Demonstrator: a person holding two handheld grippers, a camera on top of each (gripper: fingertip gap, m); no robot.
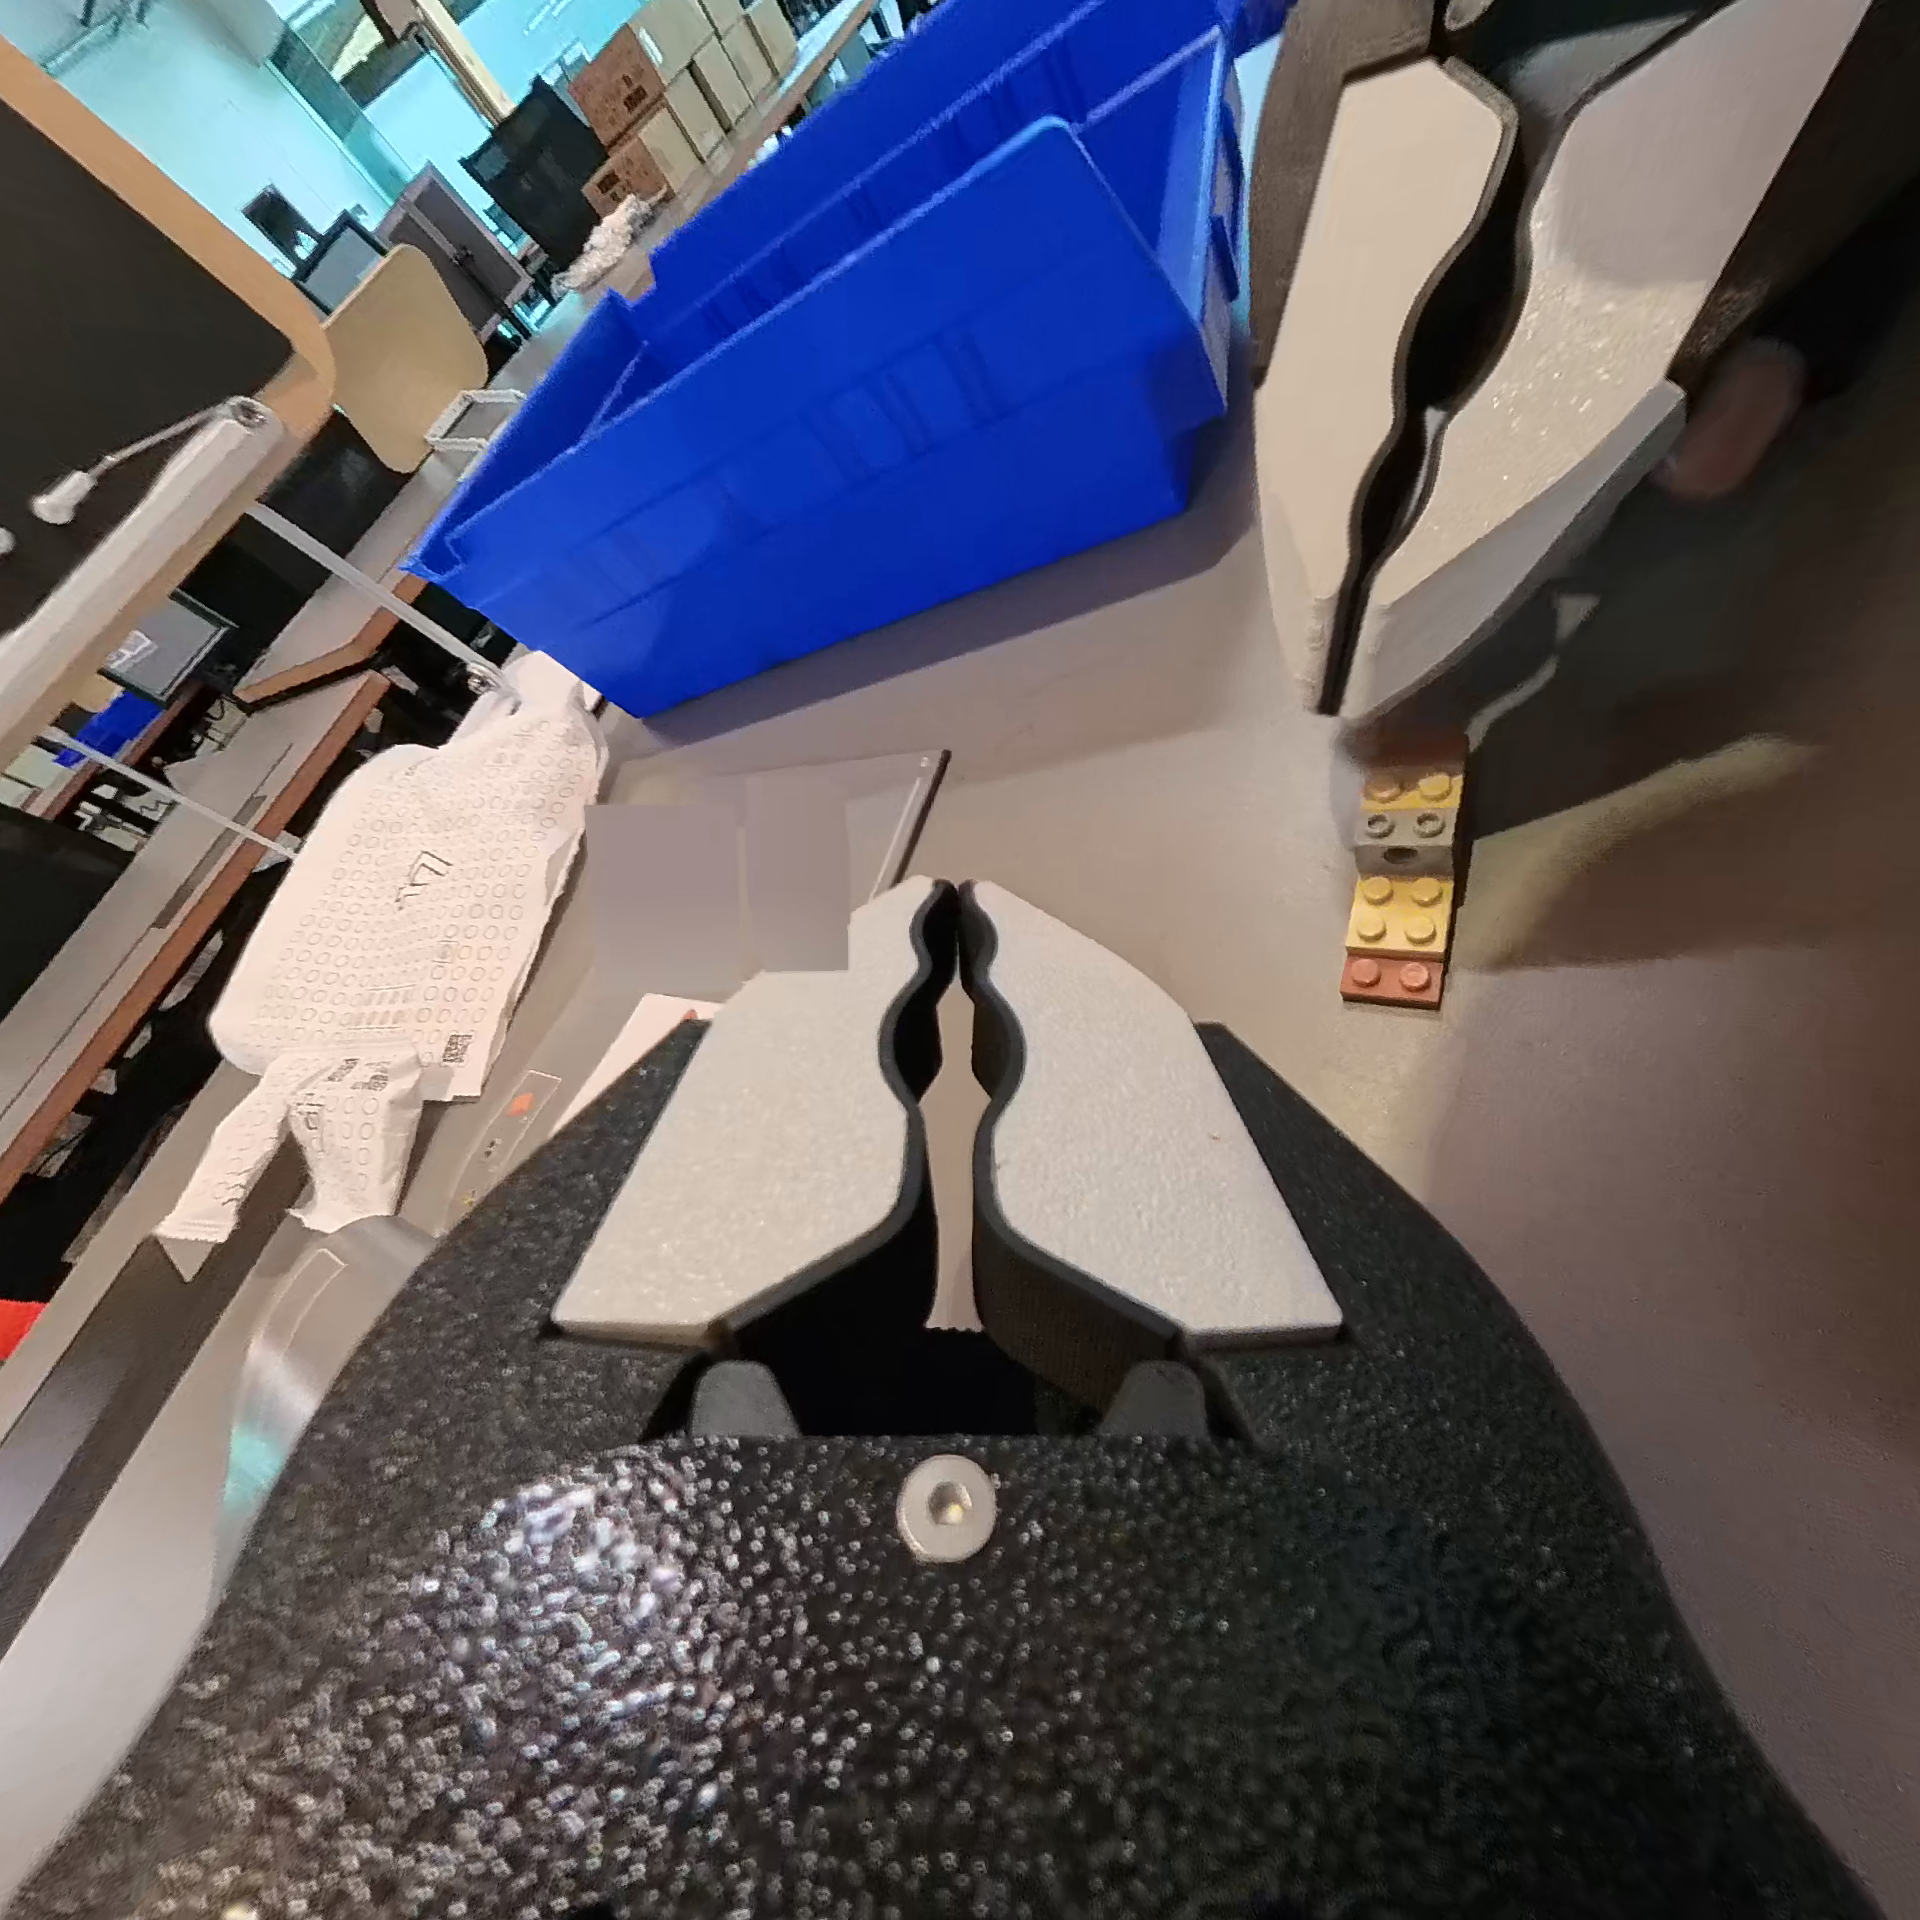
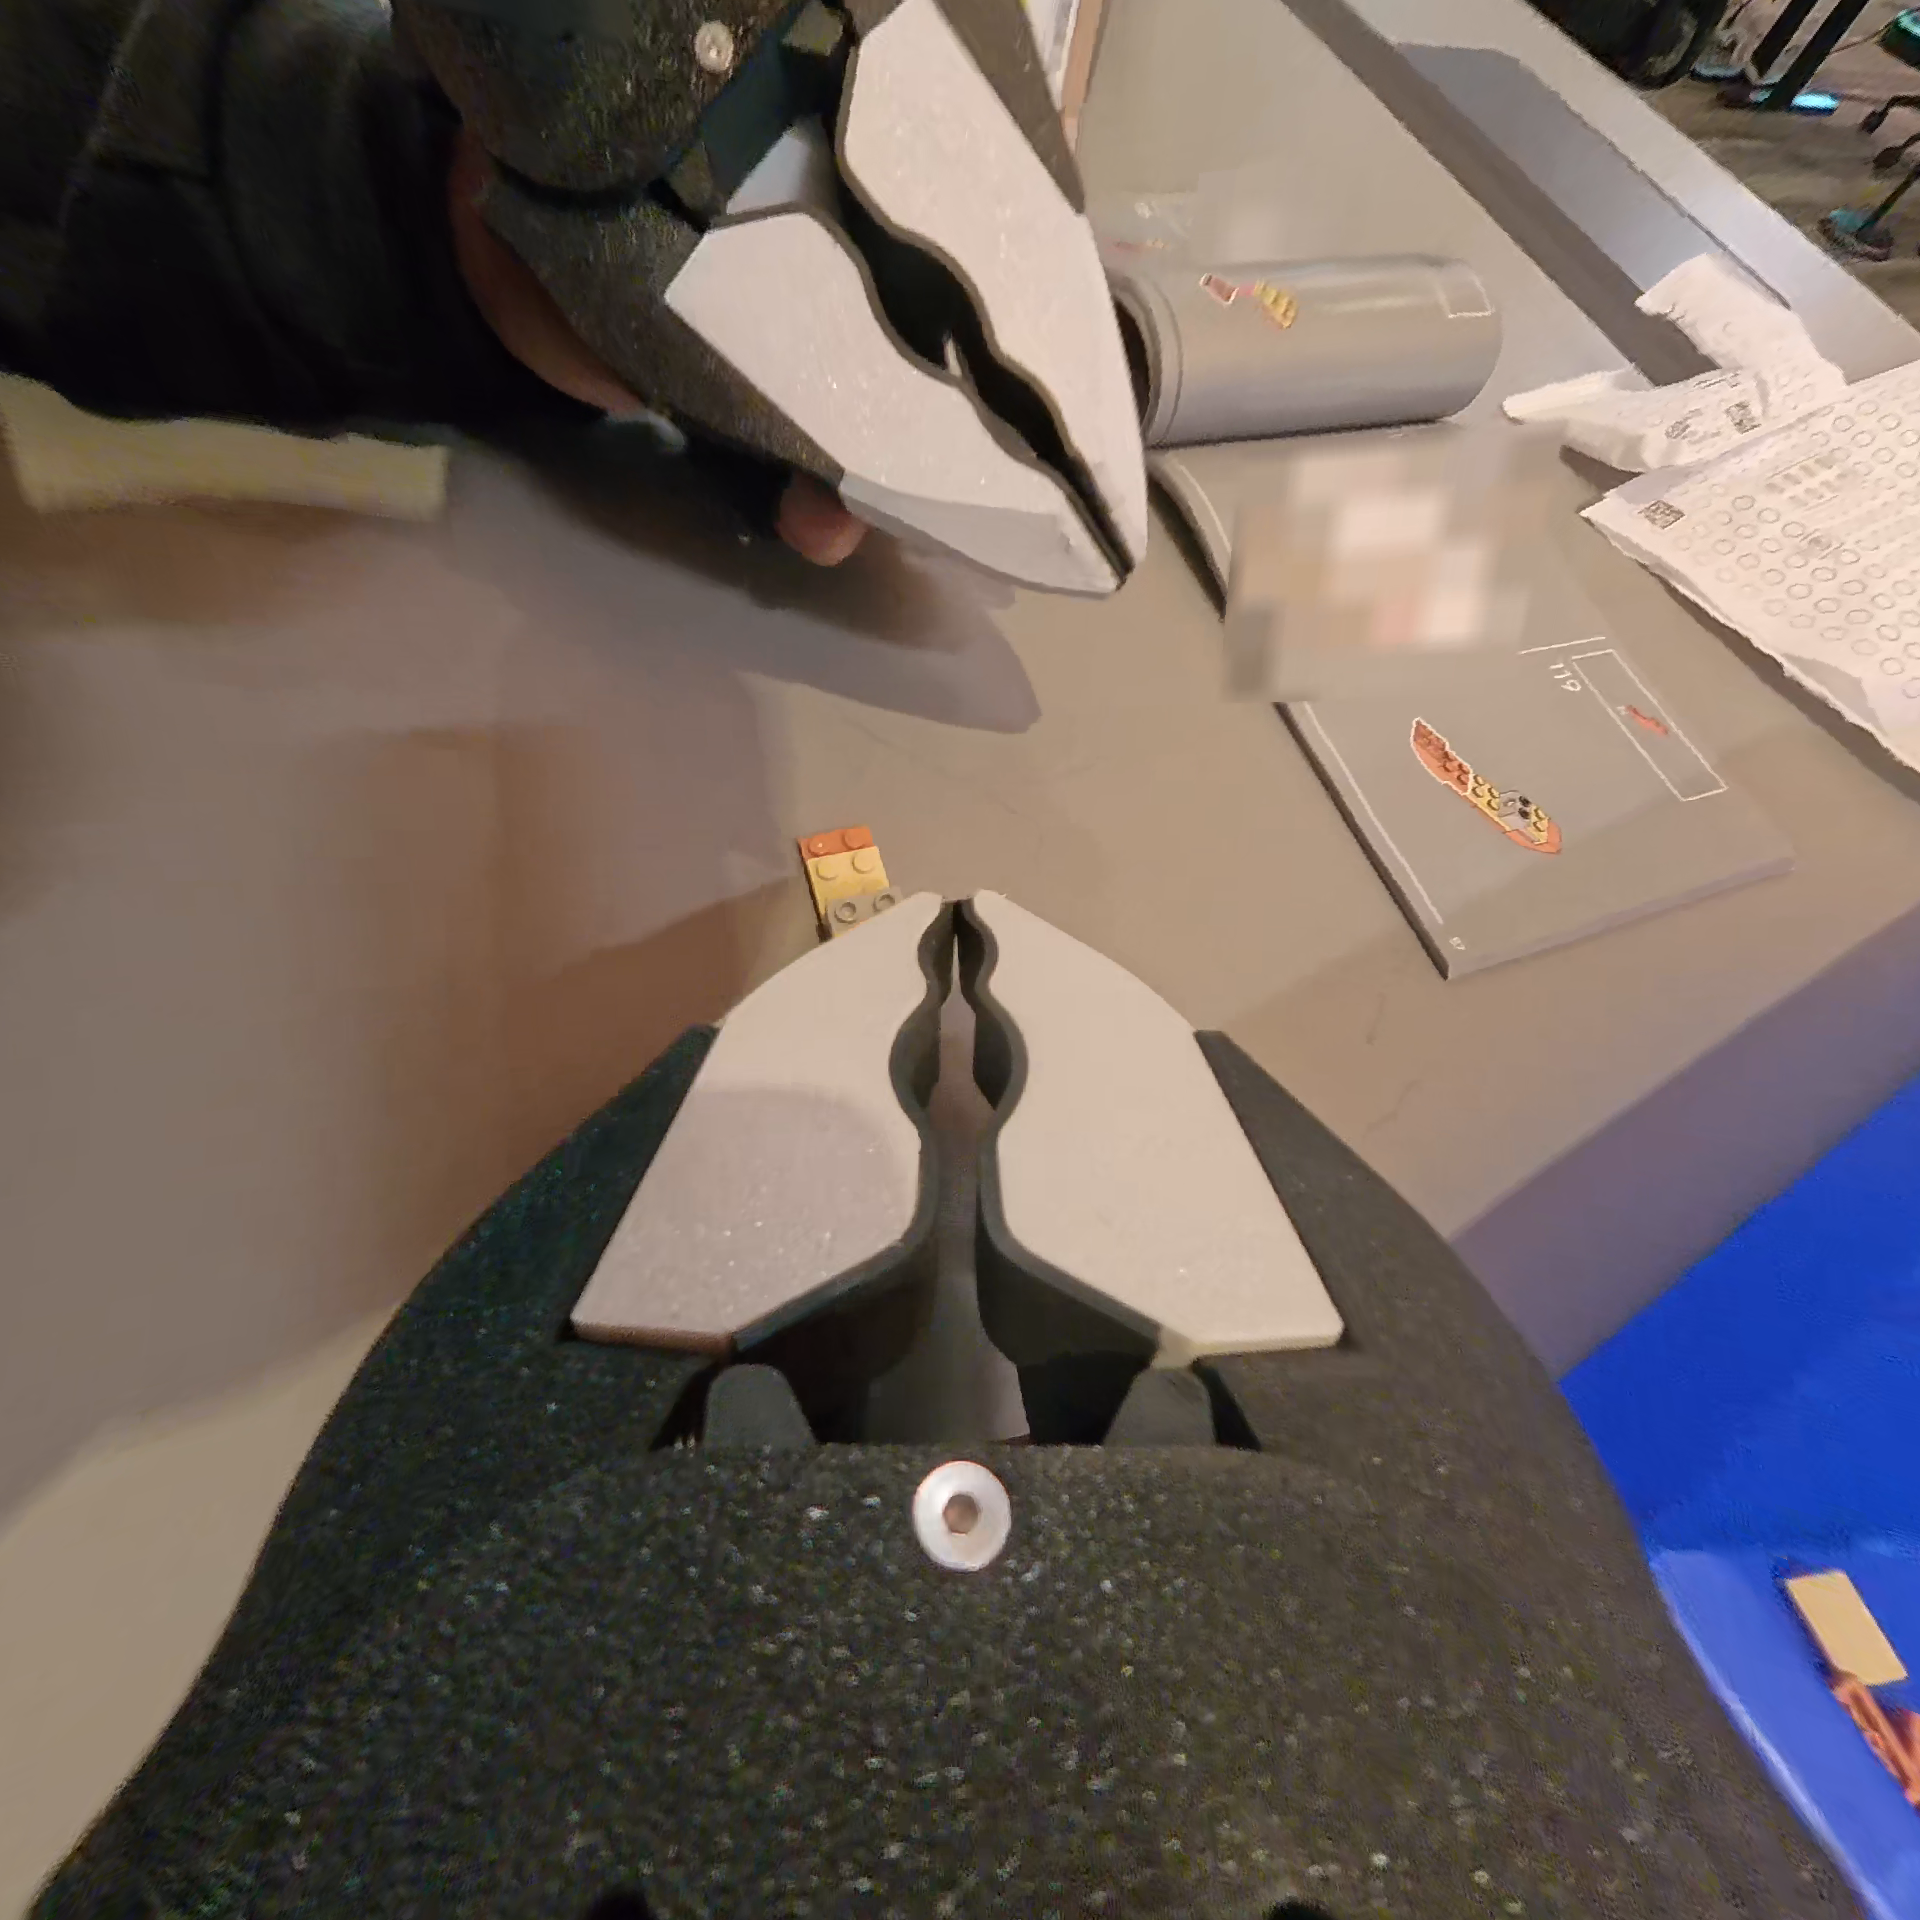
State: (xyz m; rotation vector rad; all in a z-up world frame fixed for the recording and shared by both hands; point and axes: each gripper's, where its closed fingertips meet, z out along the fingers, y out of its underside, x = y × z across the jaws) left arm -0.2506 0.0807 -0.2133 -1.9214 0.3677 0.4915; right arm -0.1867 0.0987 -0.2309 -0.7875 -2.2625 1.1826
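Observation:
A small brick assembly (image 1: 1401,883) lies on the grey table (image 1: 1091,686): a brown plate bearing tan bricks and one grey brick with a hole. My left gripper (image 1: 956,889) is shut, well to the left of the assembly, over a flat booklet. My right gripper (image 1: 1343,698) is shut, with its tips just above the far end of the assembly. In the right wrist view my right gripper (image 2: 956,906) is shut, with the assembly (image 2: 844,875) partly hidden behind its left fingertip. My left gripper (image 2: 1117,566) hangs shut farther off, held by a hand.
Blue bins (image 1: 883,416) stand behind the assembly, and one (image 2: 1766,1403) shows at the lower right. White perforated paper bags (image 1: 416,935) lie at the table's left. An open instruction booklet (image 2: 1558,831) and its rolled grey page (image 2: 1320,353) lie beyond the grippers.

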